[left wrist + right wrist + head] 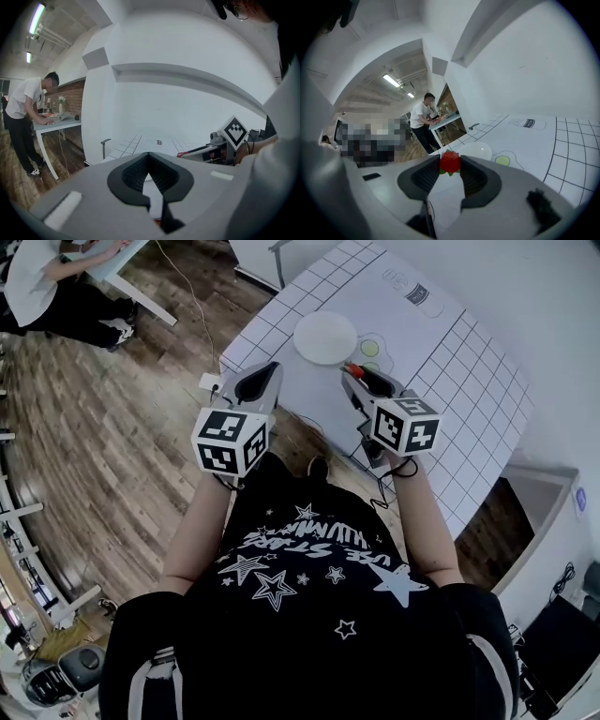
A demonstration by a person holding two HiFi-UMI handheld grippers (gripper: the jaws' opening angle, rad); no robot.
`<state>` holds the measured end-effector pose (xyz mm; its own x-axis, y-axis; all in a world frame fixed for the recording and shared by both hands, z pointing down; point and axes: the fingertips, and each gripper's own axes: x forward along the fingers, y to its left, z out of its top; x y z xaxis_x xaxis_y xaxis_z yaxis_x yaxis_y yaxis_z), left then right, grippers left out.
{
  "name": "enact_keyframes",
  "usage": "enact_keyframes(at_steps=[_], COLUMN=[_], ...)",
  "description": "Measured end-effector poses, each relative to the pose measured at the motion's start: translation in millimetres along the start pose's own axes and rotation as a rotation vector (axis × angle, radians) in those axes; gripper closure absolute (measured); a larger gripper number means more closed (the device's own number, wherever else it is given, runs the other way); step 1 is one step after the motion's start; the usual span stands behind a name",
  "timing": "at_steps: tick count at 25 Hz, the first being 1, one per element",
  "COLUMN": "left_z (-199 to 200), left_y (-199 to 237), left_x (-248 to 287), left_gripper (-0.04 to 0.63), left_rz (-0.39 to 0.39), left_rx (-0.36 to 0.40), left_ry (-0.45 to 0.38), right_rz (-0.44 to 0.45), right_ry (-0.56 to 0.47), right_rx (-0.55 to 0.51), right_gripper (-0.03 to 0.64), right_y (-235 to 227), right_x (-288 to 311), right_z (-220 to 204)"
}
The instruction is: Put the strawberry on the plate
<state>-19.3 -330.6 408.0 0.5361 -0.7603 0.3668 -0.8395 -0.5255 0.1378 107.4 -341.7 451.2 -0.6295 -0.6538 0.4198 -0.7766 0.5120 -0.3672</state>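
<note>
Head view: a person in a black shirt with star print stands at a white worktop point(450, 362) marked with a grid, one gripper in each hand. A white plate point(325, 337) sits on the worktop, bare. The right gripper point(354, 373) points at the plate's near right rim, its tip just beside the rim. The left gripper point(270, 371) hangs near the worktop's edge, left of the plate and apart from it.

Right gripper view: the jaws are held apart by a red strawberry point(450, 162) pinched between their tips, green leaves showing beneath it. The strawberry is not on the plate, which lies just beyond it. A green circle point(502, 160) printed on the worktop lies right of the plate. Whether the strawberry is touching the worktop cannot be told.

Left gripper view: the jaw tips meet with nothing between them, and only white worktop shows through the gap behind the tips.

Background: another person in a white shirt point(23, 117) bends over a separate table on the wooden floor point(103, 437).
</note>
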Motion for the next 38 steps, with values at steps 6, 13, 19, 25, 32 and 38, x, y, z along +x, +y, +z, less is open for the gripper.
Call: enact_keyframes(at_steps=[6, 13, 19, 25, 32, 38], left_z=[-1.9, 6.7, 12.3, 2.0, -2.0, -4.5], left_y=[17.2, 28.1, 48.9, 64.6, 83.0, 90.2], left_x=[18.3, 55.8, 88.8, 113.3, 136.9, 153.7], left_gripper=[0.586, 0.586, 0.586, 0.586, 0.586, 0.586], left_rz=[-0.018, -0.127, -0.211, -0.3, -0.372, -0.438], left_rx=[-0.005, 0.015, 0.055, 0.087, 0.105, 0.126], left_ry=[0.003, 0.036, 0.075, 0.128, 0.169, 0.198], right_rz=[-0.031, -0.124, -0.191, -0.238, -0.3, -0.359], right_ry=[0.01, 0.008, 0.027, 0.052, 0.077, 0.143], right_rx=[0.005, 0.028, 0.056, 0.089, 0.129, 0.128], right_gripper=[0.474, 0.474, 0.474, 0.474, 0.474, 0.474], right_y=[-12.2, -27.5, -37.1, -42.8, -55.7, -65.6], right_x=[15.6, 28.0, 53.2, 84.6, 110.3, 126.9], right_z=[2.9, 16.0, 18.5, 14.4, 4.9, -6.9])
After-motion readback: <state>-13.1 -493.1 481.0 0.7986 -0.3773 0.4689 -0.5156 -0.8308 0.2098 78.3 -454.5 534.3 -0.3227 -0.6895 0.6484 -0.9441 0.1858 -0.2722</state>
